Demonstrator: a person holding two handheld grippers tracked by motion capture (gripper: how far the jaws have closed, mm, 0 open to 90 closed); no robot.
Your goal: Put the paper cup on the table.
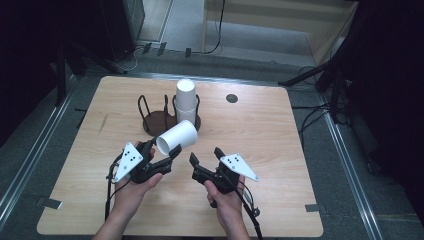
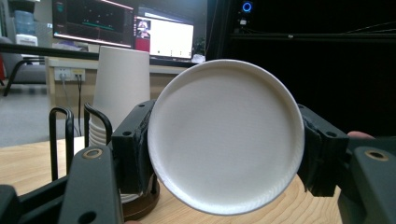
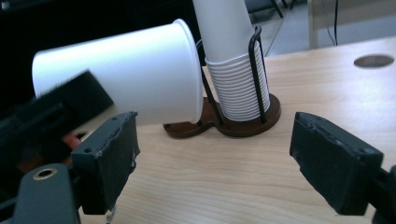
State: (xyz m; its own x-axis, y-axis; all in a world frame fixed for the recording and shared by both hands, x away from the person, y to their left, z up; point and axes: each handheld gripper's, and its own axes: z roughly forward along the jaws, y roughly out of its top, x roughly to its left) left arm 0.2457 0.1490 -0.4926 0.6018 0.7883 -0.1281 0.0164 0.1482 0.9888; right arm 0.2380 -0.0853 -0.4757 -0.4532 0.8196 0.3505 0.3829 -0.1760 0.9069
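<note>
A white paper cup (image 1: pixel 177 139) lies on its side above the table, and my left gripper (image 1: pixel 162 151) is shut on its base end. In the left gripper view the cup's round bottom (image 2: pixel 226 135) faces the camera, with the pads (image 2: pixel 135 149) of the left gripper (image 2: pixel 229 151) pressed on both sides. My right gripper (image 1: pixel 206 156) hovers just right of the cup, open with nothing between its jaws. In the right gripper view the cup (image 3: pixel 126 70) sits up and to the left, ahead of the right gripper (image 3: pixel 219 158).
A stack of white cups (image 1: pixel 185 102) (image 3: pixel 238 79) stands in a dark wire holder (image 1: pixel 150 117) on a brown base (image 3: pixel 243 123) behind the held cup. A round hole (image 1: pixel 231 98) marks the table farther right. Bare wood lies around both hands.
</note>
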